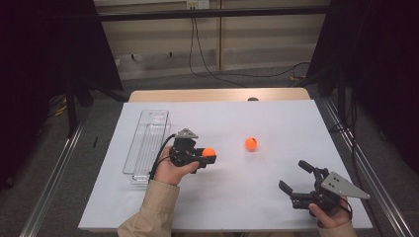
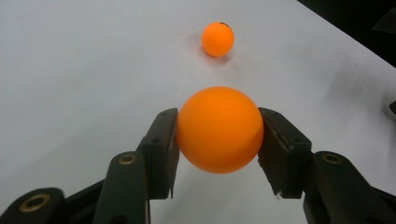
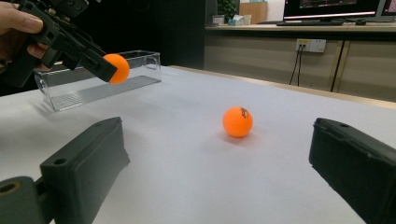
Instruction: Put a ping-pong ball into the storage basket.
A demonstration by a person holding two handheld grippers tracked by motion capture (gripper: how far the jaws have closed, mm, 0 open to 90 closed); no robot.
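Observation:
My left gripper [image 1: 208,157] is shut on an orange ball [image 1: 209,152], held above the white table left of centre. In the left gripper view the ball [image 2: 219,129] sits pinched between both black pads [image 2: 161,149]. A second orange ball [image 1: 251,143] lies loose on the table to its right; it lies farther off in the left gripper view [image 2: 217,39] and between the jaws' line of sight in the right gripper view [image 3: 237,122]. My right gripper [image 1: 295,177] stands open near the front right, nothing between its fingers. The left gripper with its ball [image 3: 116,68] is at the upper left there.
A clear plastic tray [image 1: 146,143] lies along the table's left side, just left of my left hand; in the right gripper view this tray [image 3: 93,84] stands behind the held ball. The white sheet [image 1: 276,118] covers the table. Cables run on the floor beyond the far edge.

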